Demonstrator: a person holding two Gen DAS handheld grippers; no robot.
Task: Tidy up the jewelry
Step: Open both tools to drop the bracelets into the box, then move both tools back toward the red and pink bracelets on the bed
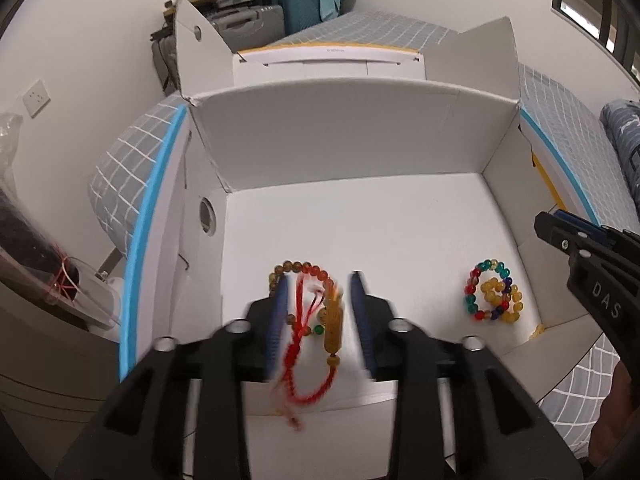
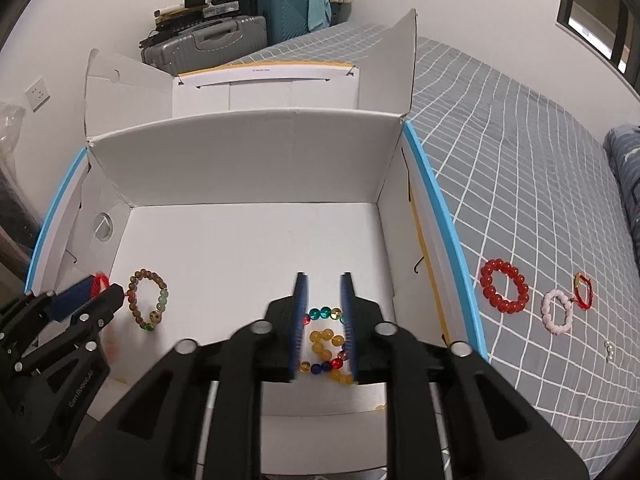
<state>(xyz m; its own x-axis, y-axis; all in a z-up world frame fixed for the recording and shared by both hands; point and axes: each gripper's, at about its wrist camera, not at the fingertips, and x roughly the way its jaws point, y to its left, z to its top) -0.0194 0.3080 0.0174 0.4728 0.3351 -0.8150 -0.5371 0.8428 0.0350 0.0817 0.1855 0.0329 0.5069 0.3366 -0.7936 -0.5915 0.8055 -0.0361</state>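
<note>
A white cardboard box stands open on the bed. My left gripper is open over its near left floor. A blurred amber bead bracelet with a red cord hangs loose between the blue pads, which stand apart from it. My right gripper is open with a narrow gap above a multicoloured bead bracelet and a yellow bead strand. Both lie on the floor of the box. The left wrist view shows them resting free, with the right gripper above and to their right.
On the grey checked bedspread right of the box lie a red bead bracelet, a pale pink bracelet, a red cord ring and small silver pieces. Suitcases stand against the far wall.
</note>
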